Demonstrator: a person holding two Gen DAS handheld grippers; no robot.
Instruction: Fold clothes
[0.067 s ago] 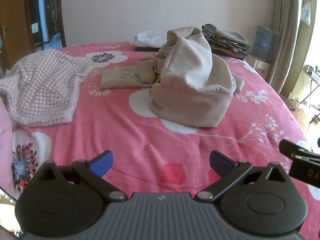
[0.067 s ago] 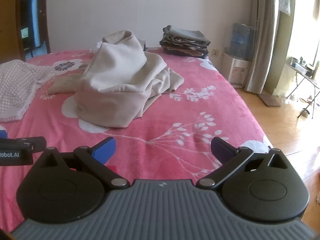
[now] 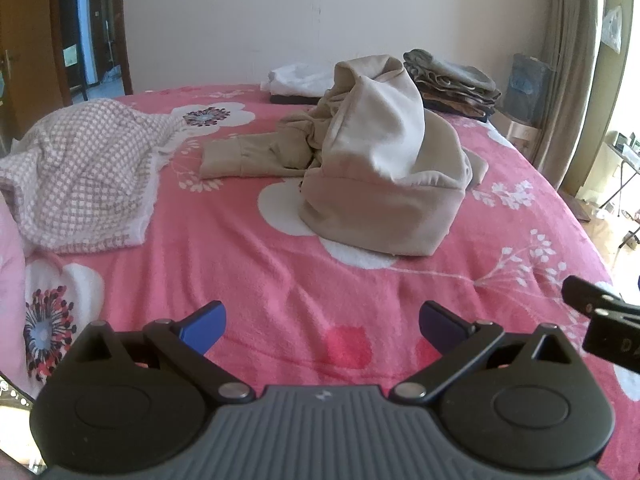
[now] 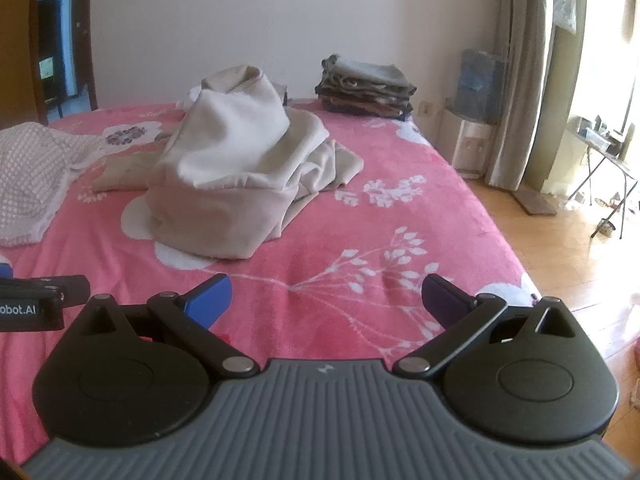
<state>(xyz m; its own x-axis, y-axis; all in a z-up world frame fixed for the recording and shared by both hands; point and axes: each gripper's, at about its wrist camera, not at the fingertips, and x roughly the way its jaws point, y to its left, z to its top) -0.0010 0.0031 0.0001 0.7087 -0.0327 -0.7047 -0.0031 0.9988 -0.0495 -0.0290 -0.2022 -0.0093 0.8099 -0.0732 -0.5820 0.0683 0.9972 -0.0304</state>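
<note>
A beige hooded garment (image 3: 380, 184) (image 4: 228, 184) lies crumpled in a heap in the middle of the pink flowered bed (image 3: 280, 264) (image 4: 360, 240), one sleeve stretched out to the left. My left gripper (image 3: 322, 322) hovers open over the bedspread, well short of the heap, nothing between its blue fingertips. My right gripper (image 4: 328, 298) is open too, to the right of the left one, also empty. Each gripper's edge shows in the other's view.
A pink-and-white checked garment (image 3: 84, 176) (image 4: 32, 180) lies at the bed's left. Folded stacks sit at the far edge: dark clothes (image 3: 452, 84) (image 4: 366, 88) and a white pile (image 3: 300, 78). Right of the bed are wooden floor, a water dispenser (image 4: 472, 128), curtains and a folding table.
</note>
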